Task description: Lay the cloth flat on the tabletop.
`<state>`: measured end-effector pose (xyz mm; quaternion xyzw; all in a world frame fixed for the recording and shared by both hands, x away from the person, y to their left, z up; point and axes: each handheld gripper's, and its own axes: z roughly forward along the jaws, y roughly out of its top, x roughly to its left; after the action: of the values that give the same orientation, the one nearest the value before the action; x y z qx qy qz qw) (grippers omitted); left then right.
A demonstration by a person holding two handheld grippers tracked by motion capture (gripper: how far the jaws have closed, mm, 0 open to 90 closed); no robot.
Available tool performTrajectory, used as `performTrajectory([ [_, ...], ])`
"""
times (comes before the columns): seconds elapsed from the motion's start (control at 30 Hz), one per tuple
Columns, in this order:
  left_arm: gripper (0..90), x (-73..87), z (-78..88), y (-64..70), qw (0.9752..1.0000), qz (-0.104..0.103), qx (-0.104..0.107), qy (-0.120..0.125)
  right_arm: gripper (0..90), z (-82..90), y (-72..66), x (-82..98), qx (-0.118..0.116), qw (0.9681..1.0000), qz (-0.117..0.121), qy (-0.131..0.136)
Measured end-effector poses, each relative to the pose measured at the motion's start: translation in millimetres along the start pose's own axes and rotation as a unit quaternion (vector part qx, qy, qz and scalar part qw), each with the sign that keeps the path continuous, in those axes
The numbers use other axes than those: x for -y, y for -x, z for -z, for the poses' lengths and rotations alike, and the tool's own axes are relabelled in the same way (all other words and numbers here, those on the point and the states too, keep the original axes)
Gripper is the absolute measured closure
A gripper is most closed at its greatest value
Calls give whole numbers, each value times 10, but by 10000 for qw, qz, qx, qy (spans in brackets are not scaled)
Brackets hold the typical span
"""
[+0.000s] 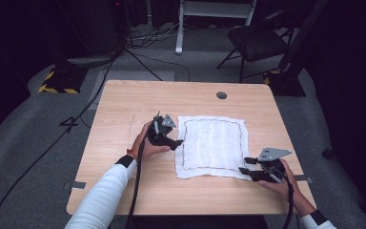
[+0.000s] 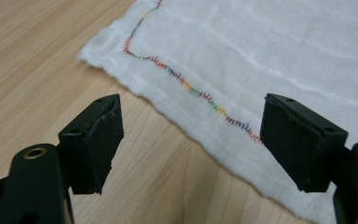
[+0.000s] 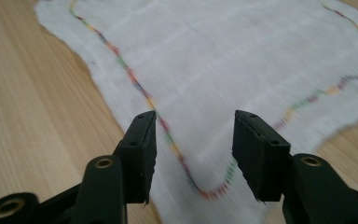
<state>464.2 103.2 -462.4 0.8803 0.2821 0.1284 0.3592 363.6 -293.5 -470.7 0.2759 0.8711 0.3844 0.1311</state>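
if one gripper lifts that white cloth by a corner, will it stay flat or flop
Probably flop: the white cloth looks like thin, loosely woven gauze, and its stitched edge already wavers on the table. It likely weighs very little, lying flat with soft ripples. Pushed instead, it would probably bunch rather than slide as one sheet.

Left gripper [image 2: 191, 140] hangs with jaws wide apart, nothing between them, over the white cloth's [image 2: 270, 46] stitched edge running upper left to lower right across the wooden table [image 2: 32, 70].
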Motion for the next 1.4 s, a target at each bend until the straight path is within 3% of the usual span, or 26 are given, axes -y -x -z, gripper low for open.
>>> performTrajectory([
  [0.23, 224, -86, -208, -263, 9989, 322, -335, 5, 515, -425, -443, -364, -545, 9967, 603, -11],
  [0.43, 234, -248, -469, -448, 9969, 604, -496, -78, 523, -815, -865, -714, -1110, 9882, 1055, 57],
  [0.57, 233, -301, -603, -530, 9951, 821, -551, -44, 528, -1013, -1057, -845, -1268, 9842, 1234, 56],
  [0.67, 233, -328, -696, -586, 9939, 914, -596, -157, 529, -1155, -1174, -908, -1288, 9817, 1399, 3],
  [0.77, 231, -357, -760, -647, 9917, 1105, -639, -136, 540, -1279, -1213, -945, -1226, 9828, 1380, -67],
  [0.97, 230, -397, -843, -696, 9898, 1220, -710, -180, 560, -1419, -1159, -965, -1037, 9876, 1175, -127],
  [1.07, 229, -396, -897, -705, 9885, 1311, -728, -217, 574, -1437, -1164, -987, -968, 9880, 1195, -138],
  [1.2, 216, -403, -932, -731, 9864, 1449, -771, -110, 669, -1448, -1148, -1005, -959, 9891, 1108, -171],
  [1.27, 217, -412, -951, -711, 9867, 1358, -878, -137, 720, -1447, -1134, -1006, -903, 9896, 1108, -175],
  [1.4, 276, -390, -931, -687, 9887, 1268, -800, -46, 792, -1435, -1147, -1007, -792, 9893, 1212, -201],
])
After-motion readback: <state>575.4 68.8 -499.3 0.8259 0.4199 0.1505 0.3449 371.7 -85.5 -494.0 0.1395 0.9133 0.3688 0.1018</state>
